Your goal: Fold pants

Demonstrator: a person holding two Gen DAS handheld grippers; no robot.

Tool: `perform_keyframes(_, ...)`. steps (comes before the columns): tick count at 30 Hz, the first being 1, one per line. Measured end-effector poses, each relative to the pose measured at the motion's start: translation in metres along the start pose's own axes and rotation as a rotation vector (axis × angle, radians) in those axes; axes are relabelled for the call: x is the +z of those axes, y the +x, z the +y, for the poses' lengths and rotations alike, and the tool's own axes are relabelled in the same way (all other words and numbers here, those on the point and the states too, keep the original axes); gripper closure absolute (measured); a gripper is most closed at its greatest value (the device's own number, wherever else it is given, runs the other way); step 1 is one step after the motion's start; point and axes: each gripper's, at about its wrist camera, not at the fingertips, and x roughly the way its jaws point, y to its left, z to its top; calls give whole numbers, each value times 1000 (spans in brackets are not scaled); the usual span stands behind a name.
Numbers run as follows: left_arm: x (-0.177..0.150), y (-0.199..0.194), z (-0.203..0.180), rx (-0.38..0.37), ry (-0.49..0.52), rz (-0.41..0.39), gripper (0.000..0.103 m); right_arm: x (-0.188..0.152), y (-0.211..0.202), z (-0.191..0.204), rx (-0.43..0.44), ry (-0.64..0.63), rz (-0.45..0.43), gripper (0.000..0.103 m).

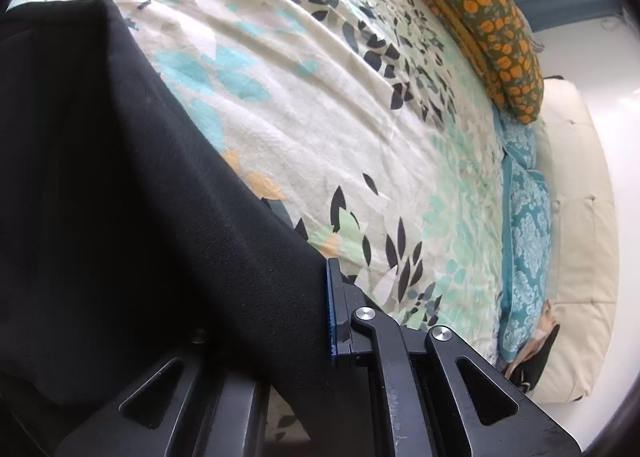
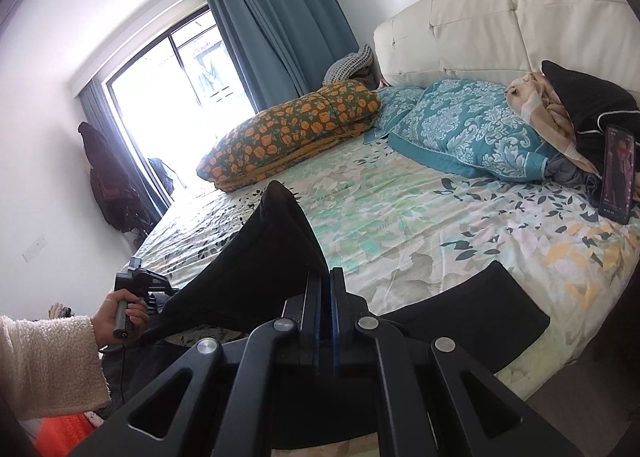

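black pants point(image 2: 260, 277) fill the front, lifted just off the leafy bedsheet point(image 2: 420, 217). left of them, the left gripper point(image 2: 138, 277) sits in a hand point(image 2: 116, 317), clamped on the fabric. right gripper point(image 2: 325, 297) is pinched shut on the pants' edge too. further right on the sheet, a phone point(image 2: 618, 173) leans by the teal pillow point(image 2: 460, 133).

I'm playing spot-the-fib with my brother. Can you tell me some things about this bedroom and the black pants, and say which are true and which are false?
1. Both tools pinch the black pants. True: right tool, left tool.
2. The curtain is red. False: it is blue.
3. A phone leans near the teal pillow. True.
4. The orange-flowered pillow lies on the floor. False: it lies on the bed.
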Motion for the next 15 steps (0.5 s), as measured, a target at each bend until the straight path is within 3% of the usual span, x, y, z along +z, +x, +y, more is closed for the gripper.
perform_keyframes(5,-34,-98,-34,-91,167,-206,101,49,26,-1,-29,-174,-74,99)
perform_keyframes(7,-70,-140,-35,-100,249,-299,101,63,30,-2,-57,-249,-104,100)
perform_keyframes(9,-113,-153,-24,-67,315,-308,101,58,39,-13,-95,-318,-69,100)
perform_keyframes(12,-172,-122,-2,78,424,-229,101,15,76,-63,-82,-243,175,98)
perform_keyframes(14,-195,-94,16,146,429,-167,101,-32,107,-97,-142,-185,402,91)
perform_keyframes(15,-202,-89,24,155,418,-158,101,-51,113,-109,-155,-152,479,82)
